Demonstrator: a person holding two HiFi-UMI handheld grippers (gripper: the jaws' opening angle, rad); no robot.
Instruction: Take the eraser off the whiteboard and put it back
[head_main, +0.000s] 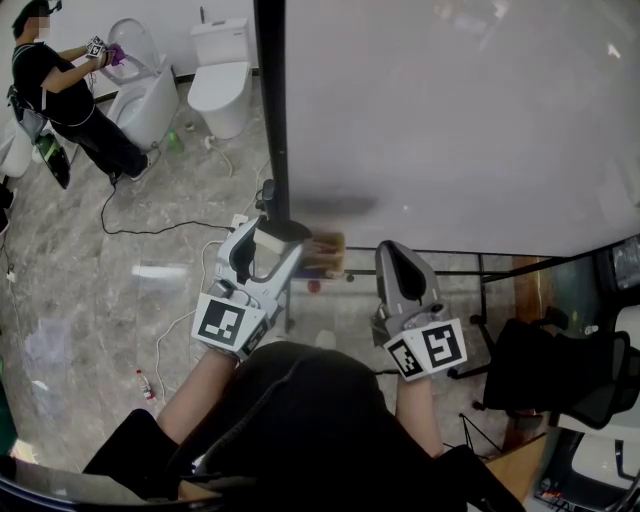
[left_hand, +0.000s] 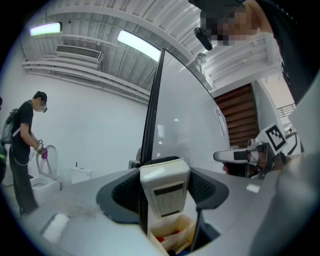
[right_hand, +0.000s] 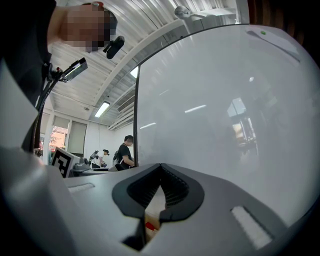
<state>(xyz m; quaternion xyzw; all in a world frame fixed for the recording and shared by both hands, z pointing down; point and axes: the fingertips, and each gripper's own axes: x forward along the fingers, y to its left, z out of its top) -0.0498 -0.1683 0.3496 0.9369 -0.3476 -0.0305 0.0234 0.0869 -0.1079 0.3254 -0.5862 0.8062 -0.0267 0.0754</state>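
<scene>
A cream eraser (left_hand: 165, 192) with a dark strip sits between the pads of my left gripper (left_hand: 165, 175), which is shut on it. In the head view that left gripper (head_main: 272, 240) holds the eraser (head_main: 287, 231) at the lower left corner of the whiteboard (head_main: 450, 120), by its black frame. I cannot tell whether the eraser touches the board. A small wooden tray (head_main: 327, 254) with red markers hangs just below. My right gripper (head_main: 392, 252) points level at the board's lower edge. The right gripper (right_hand: 160, 167) is shut with nothing in it.
A person (head_main: 60, 90) works at a toilet at the far left, next to a second toilet (head_main: 220, 80). A cable and a bottle (head_main: 146, 384) lie on the marble floor. A black office chair (head_main: 550, 370) stands at the right.
</scene>
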